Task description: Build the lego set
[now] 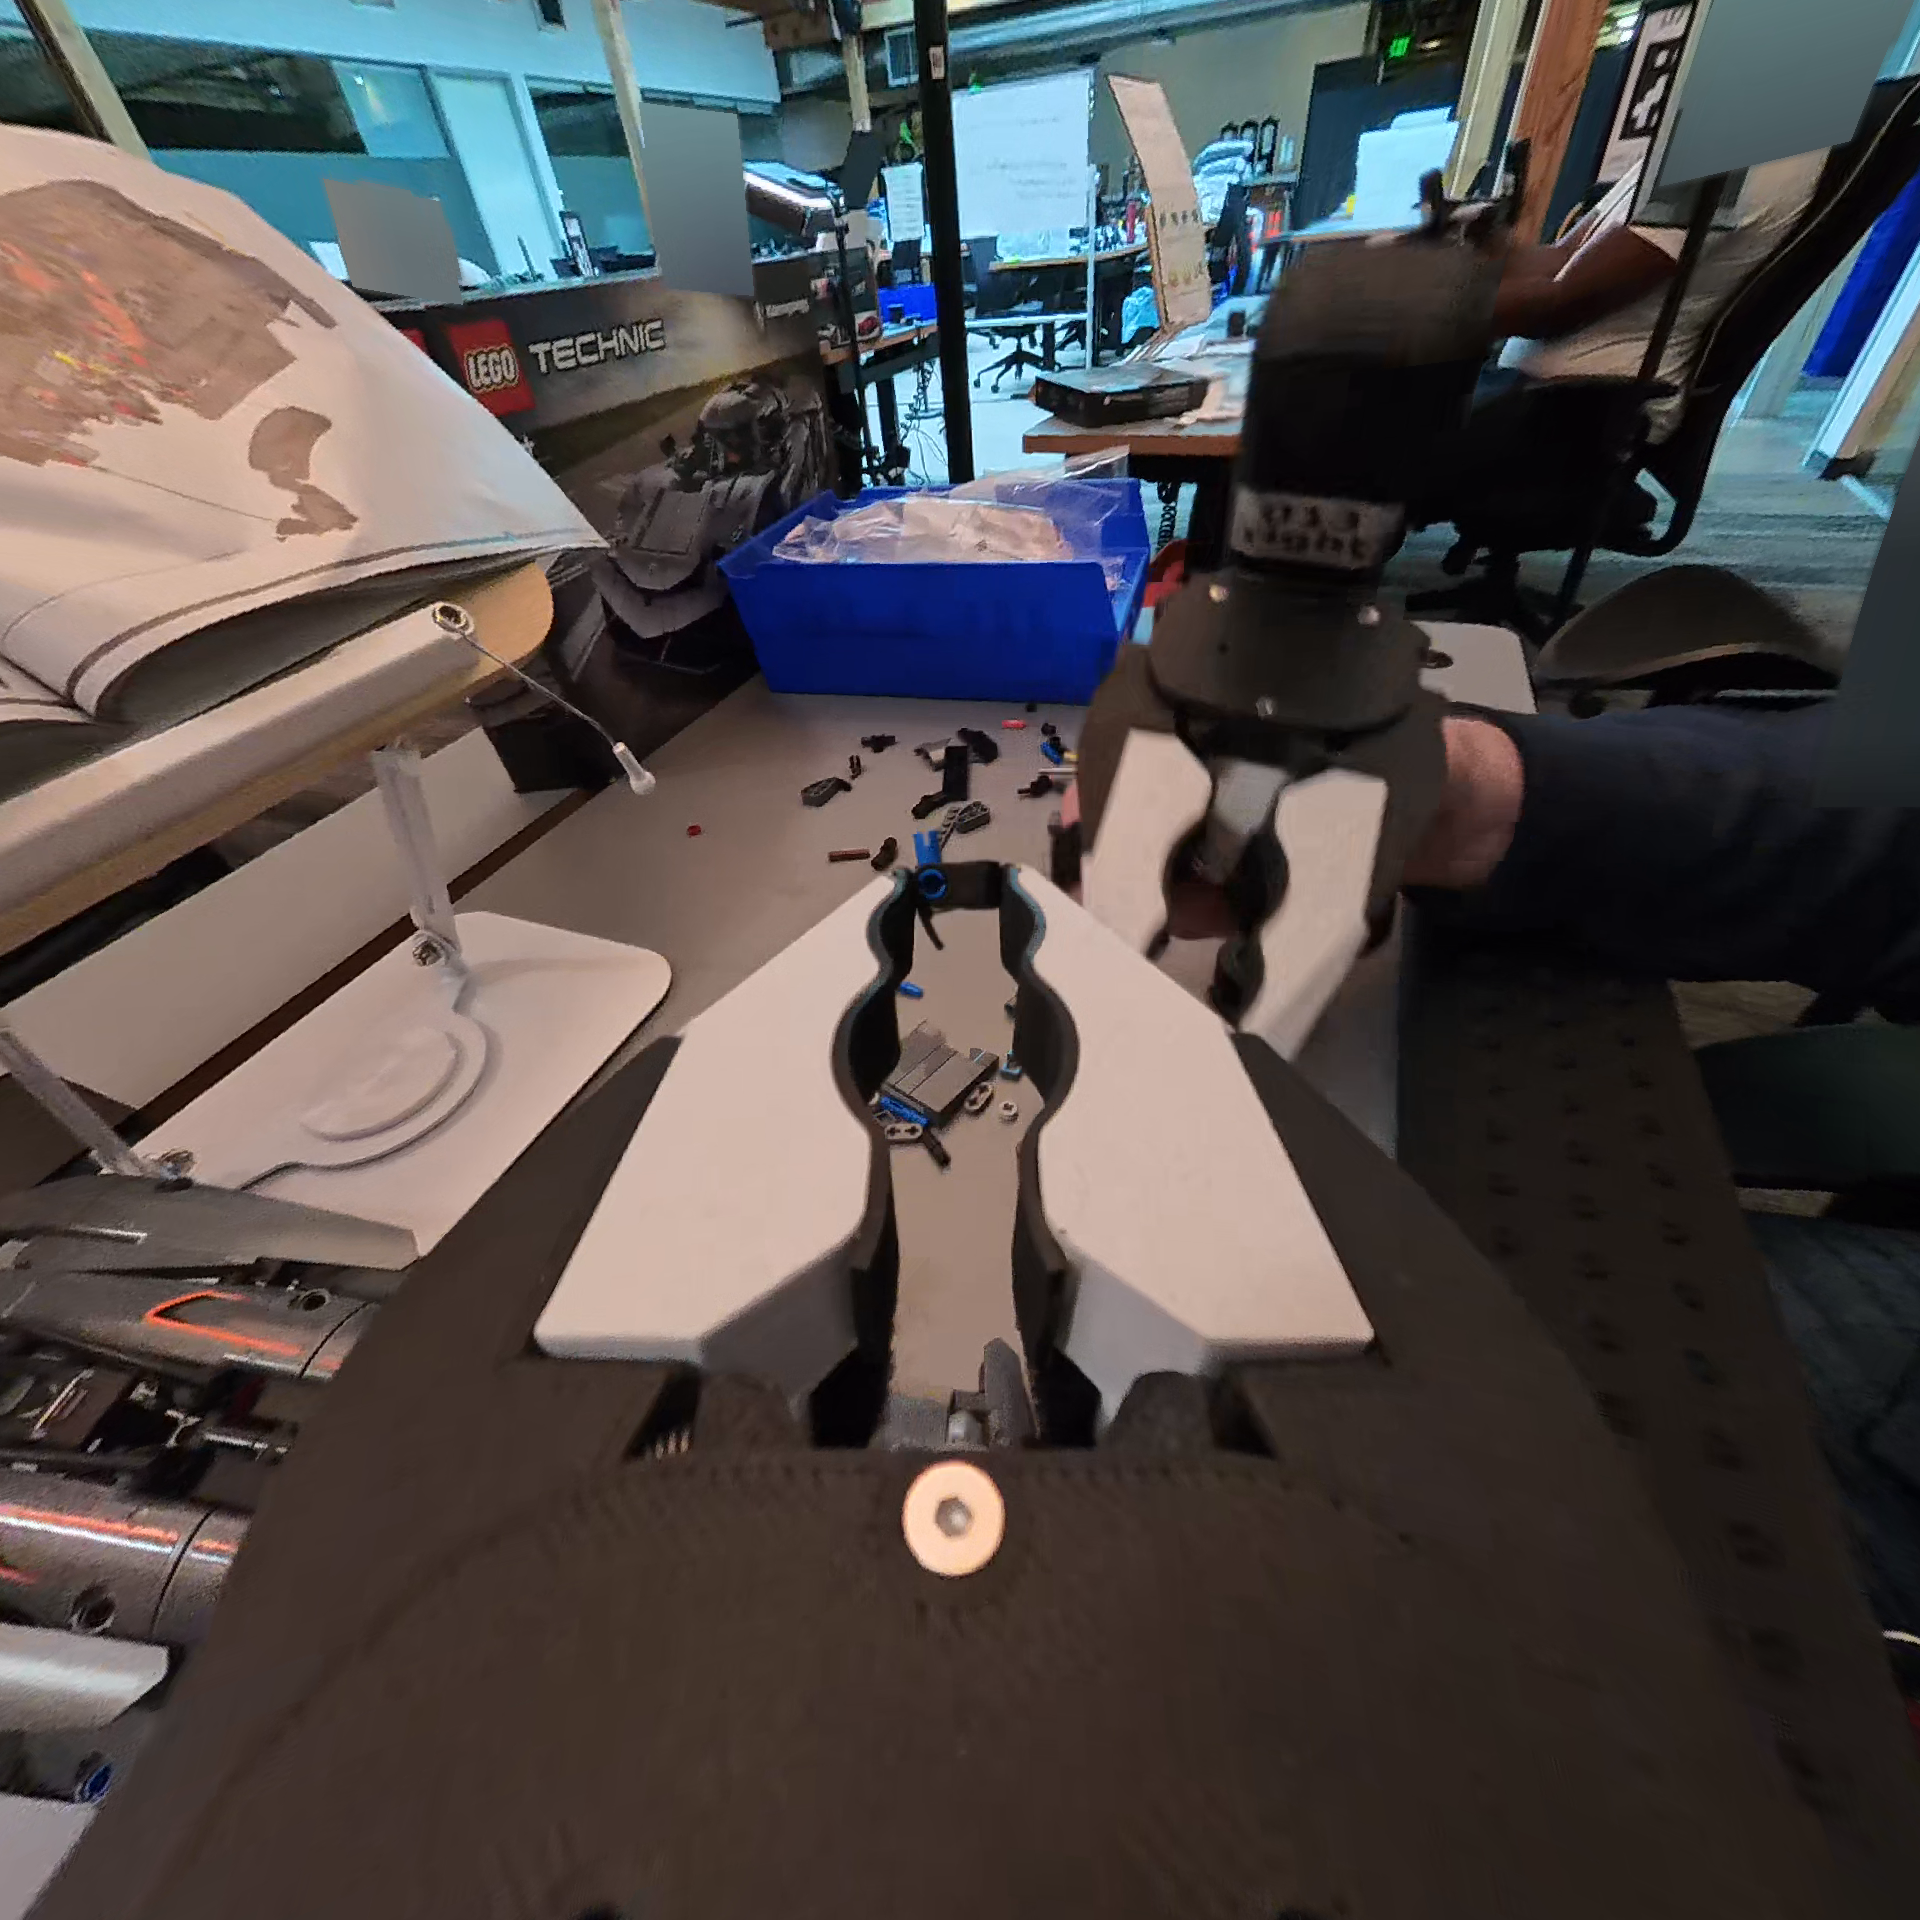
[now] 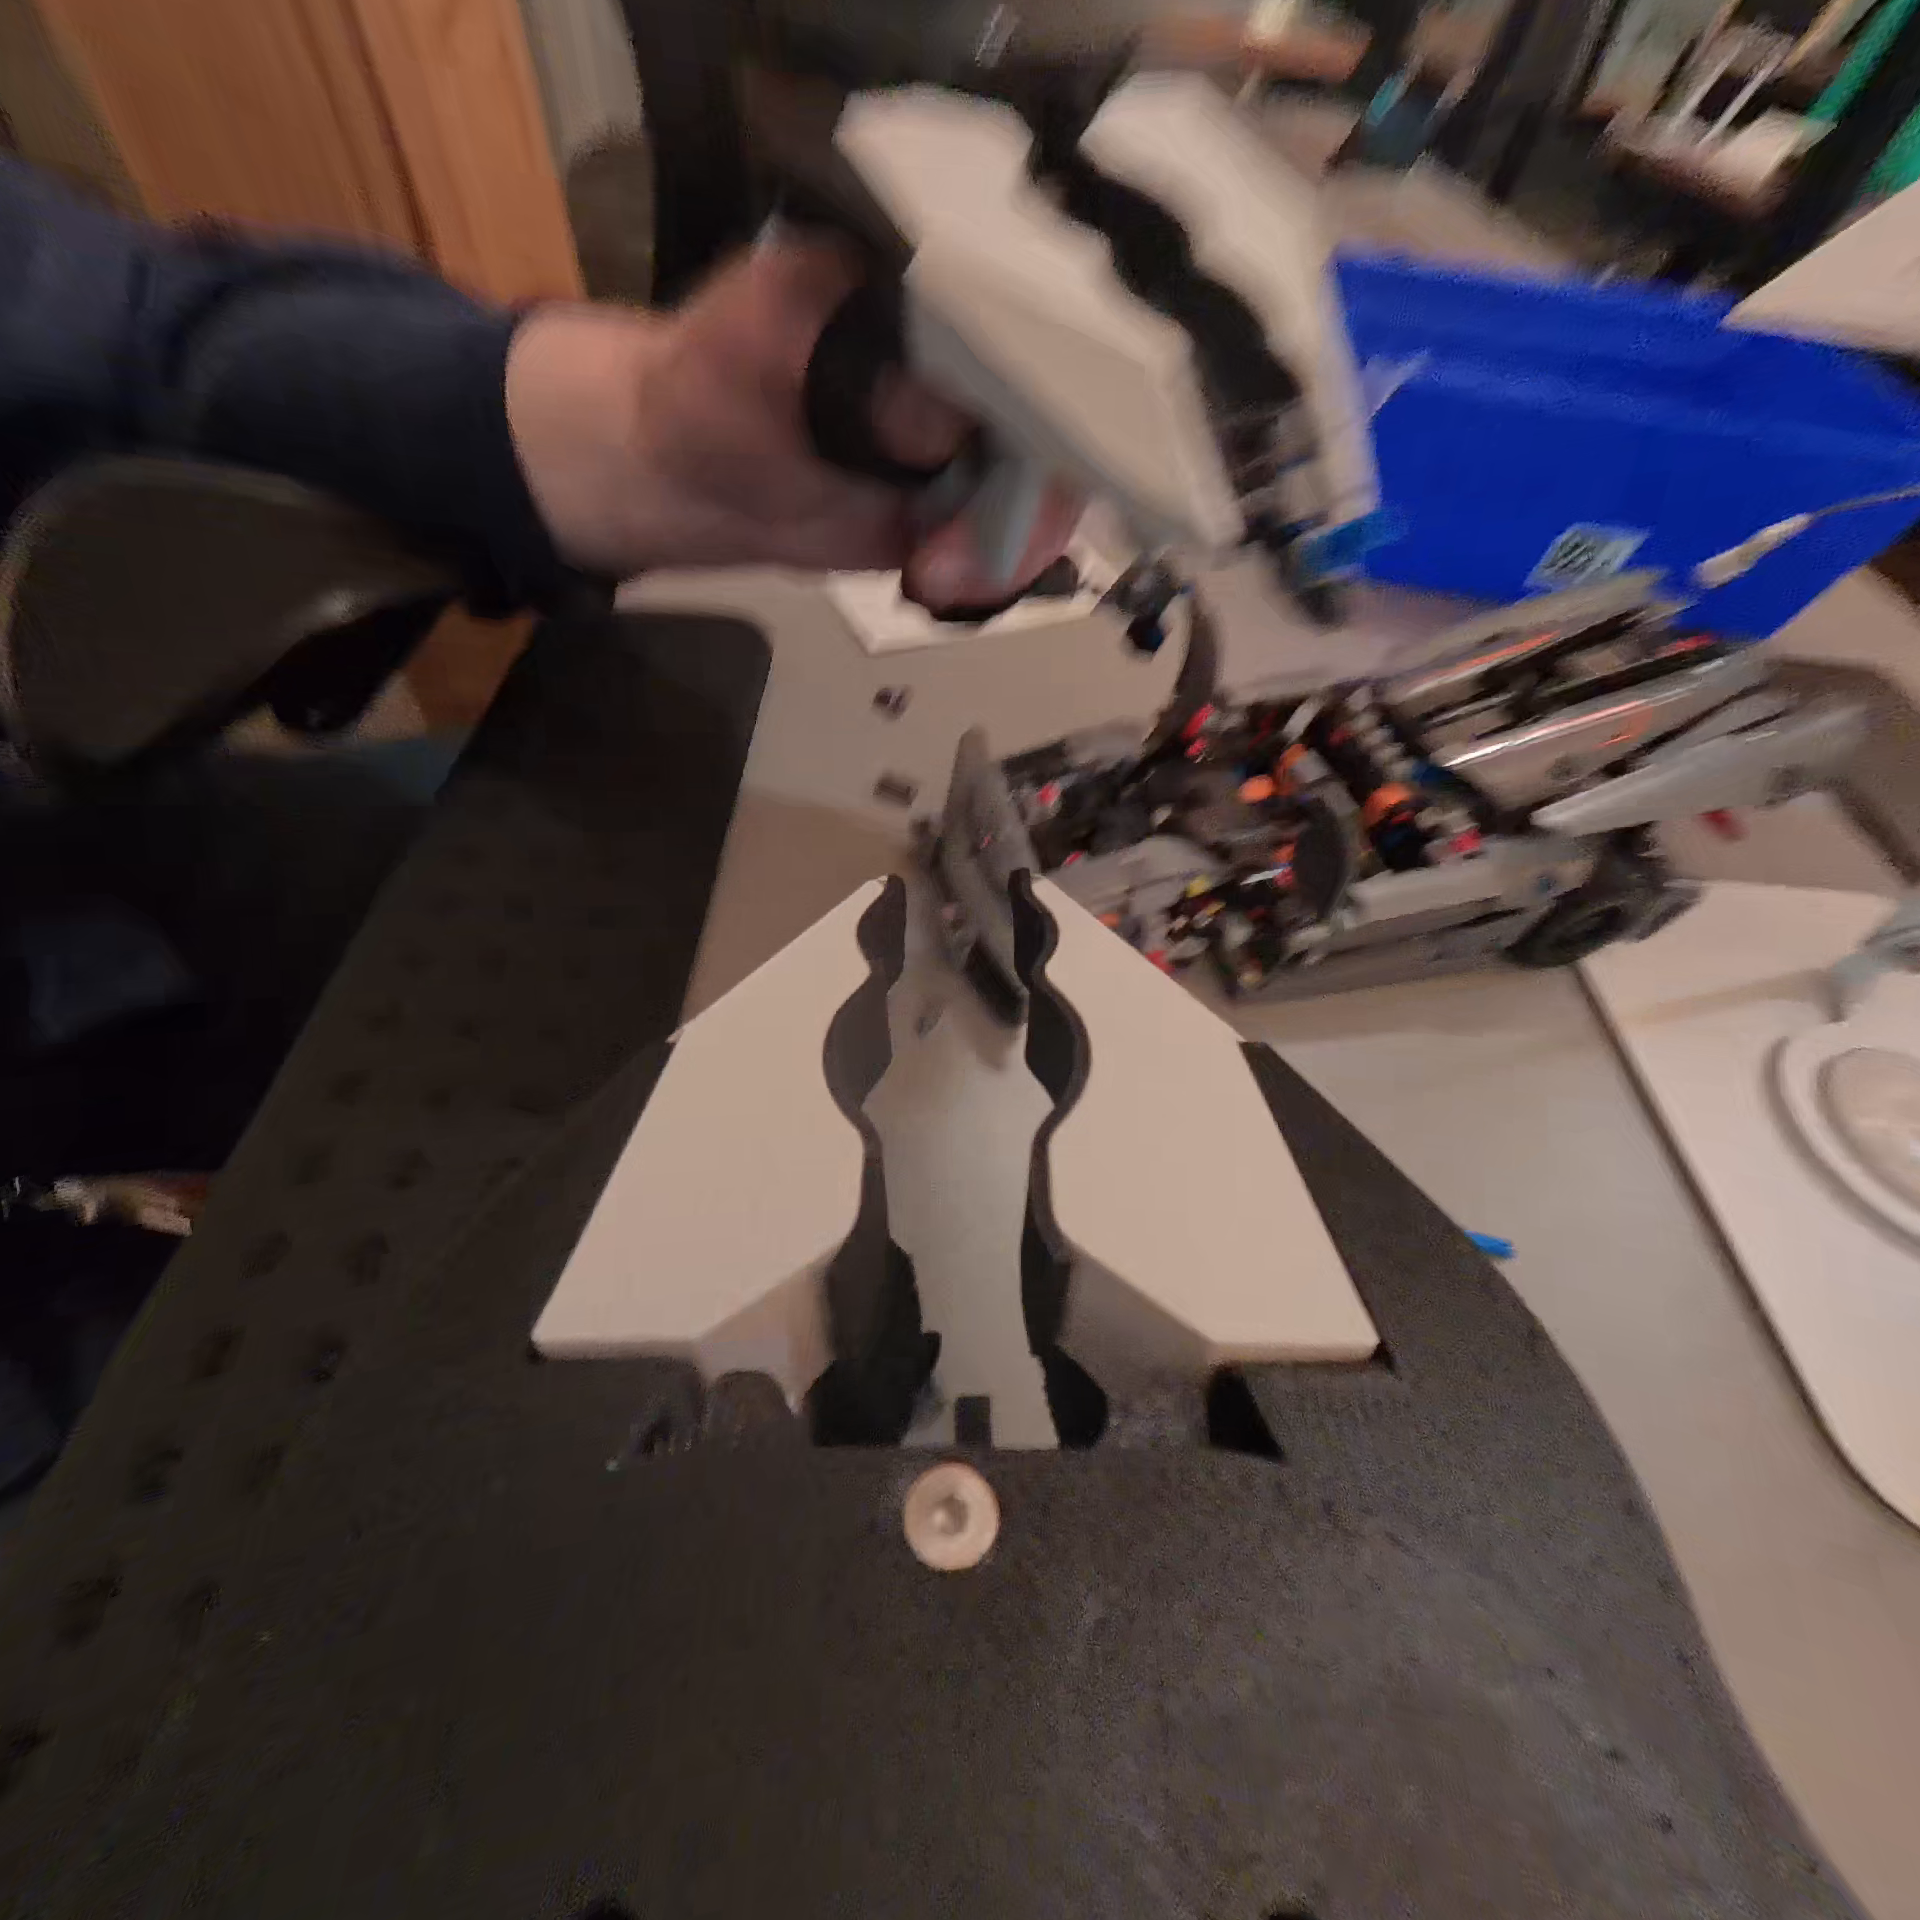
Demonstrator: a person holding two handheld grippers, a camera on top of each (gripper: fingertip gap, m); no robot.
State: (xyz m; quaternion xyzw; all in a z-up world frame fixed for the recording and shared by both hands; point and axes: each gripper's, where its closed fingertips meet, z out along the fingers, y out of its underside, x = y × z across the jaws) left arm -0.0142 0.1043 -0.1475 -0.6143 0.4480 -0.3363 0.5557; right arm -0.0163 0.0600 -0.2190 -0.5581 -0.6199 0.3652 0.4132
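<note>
My left gripper [image 1: 956, 883] is shut on a small black piece with a blue pin [image 1: 940, 883], held above the grey table [image 1: 675, 862]. My right gripper [image 2: 961, 904] is shut on a flat grey panel piece [image 2: 977, 894] that stands tilted between its pads. The half-built grey Lego car [image 2: 1351, 831] lies on the table just beyond the right gripper; its end shows at the lower left of the left wrist view [image 1: 156, 1351]. The two grippers face each other: the right one [image 1: 1236, 935] shows in the left wrist view, the left one [image 2: 1278, 551], blurred, in the right wrist view.
Loose small pieces [image 1: 935, 790] lie scattered on the table, with a grey cluster [image 1: 935, 1070] under my left fingers. A blue bin [image 1: 935, 623] of bagged parts stands behind. An open instruction booklet [image 1: 208, 416] rests on a white stand [image 1: 416, 1039] at left. A dark chair [image 2: 208, 582] is nearby. Some 7 cm of space lies between my two pairs of fingers.
</note>
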